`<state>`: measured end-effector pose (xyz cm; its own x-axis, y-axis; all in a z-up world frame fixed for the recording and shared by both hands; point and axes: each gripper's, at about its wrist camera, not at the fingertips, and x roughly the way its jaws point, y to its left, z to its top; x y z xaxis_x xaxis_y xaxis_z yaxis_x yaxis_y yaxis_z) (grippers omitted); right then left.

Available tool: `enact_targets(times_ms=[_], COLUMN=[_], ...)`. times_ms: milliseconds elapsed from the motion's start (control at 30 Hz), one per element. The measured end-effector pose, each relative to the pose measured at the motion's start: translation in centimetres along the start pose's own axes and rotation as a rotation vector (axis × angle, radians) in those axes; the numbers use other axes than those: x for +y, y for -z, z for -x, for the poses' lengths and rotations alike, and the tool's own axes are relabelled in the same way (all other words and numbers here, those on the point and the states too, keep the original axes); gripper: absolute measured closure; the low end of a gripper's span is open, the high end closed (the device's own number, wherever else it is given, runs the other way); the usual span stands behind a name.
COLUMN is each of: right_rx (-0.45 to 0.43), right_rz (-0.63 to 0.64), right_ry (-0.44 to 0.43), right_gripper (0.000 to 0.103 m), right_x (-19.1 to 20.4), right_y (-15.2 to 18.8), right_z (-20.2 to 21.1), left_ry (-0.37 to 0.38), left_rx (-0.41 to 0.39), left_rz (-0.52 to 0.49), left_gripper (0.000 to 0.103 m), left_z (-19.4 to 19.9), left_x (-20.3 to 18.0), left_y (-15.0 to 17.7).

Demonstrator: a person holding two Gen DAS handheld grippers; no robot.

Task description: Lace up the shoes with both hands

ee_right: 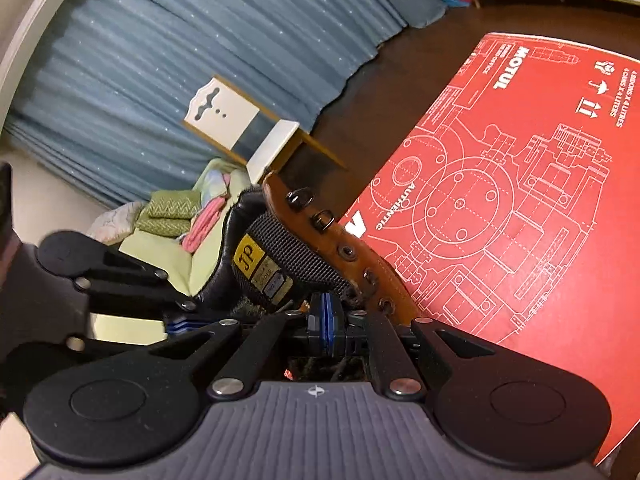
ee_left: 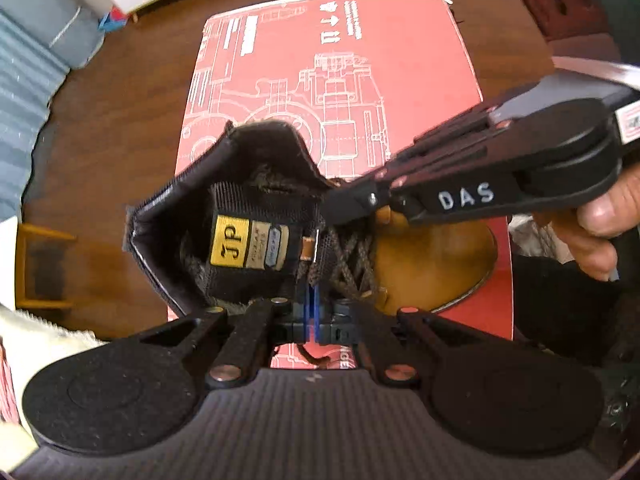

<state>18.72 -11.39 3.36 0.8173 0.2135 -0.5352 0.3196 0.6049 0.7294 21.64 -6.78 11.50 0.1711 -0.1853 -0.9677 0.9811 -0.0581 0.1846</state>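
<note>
Lacing sits mid-way: boot (ee_left: pixel 280 240) on the red carton (ee_left: pixel 360 80), directly ahead of both tools, cord (ee_left: pixel 352 264) crossed through the lower eyelets, upper hooks (ee_right: pixel 300 198) bare. Left gripper (ee_left: pixel 311 320) pads pressed together at the near flap; whether cord is caught between them cannot be told. Right gripper (ee_right: pixel 327 330) pads nearly together, contents unclear. Next likely calls for carrying cord to the next eyelet.

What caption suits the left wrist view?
Brown lace-up boot on a red printed carton, the shut left tool at its laces, the right tool reaching its tongue.
</note>
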Motion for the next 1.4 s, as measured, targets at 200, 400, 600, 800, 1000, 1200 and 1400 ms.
enact_targets(times_ms=[200, 400, 600, 800, 1000, 1200, 1400], right_rx=[-0.025, -0.014, -0.009, 0.023, 0.073, 0.084, 0.101], right_rz=[0.003, 0.014, 0.023, 0.033, 0.044, 0.065, 0.067], right_ry=[-0.026, -0.024, -0.052, -0.061, -0.071, -0.094, -0.077], right_gripper=[0.095, 0.095, 0.095, 0.095, 0.095, 0.093, 0.093], right_x=[0.2, 0.1, -0.1, -0.3, -0.7, -0.5, -0.9], right_y=[-0.7, -0.8, -1.0, -1.2, -1.3, -1.8, -1.8], right_z=[0.2, 0.0, 0.2, -0.7, -1.4, -1.1, -0.8], left_ry=[0.096, 0.143, 0.214, 0.249, 0.247, 0.159, 0.161], left_rx=[-0.013, -0.001, 0.041, 0.108, 0.155, 0.152, 0.158], left_rz=[0.25, 0.521, 0.661, 0.778, 0.775, 0.648, 0.65], left_gripper=[0.103, 0.103, 0.103, 0.102, 0.101, 0.101, 0.101], left_z=[0.4, 0.8, 0.4, -1.3, -2.2, -1.8, -2.0], left_x=[1.8, 3.5, 4.9, 6.3, 7.0, 5.0, 5.0], left_y=[0.1, 1.1, 1.0, 1.5, 1.2, -0.4, -0.7])
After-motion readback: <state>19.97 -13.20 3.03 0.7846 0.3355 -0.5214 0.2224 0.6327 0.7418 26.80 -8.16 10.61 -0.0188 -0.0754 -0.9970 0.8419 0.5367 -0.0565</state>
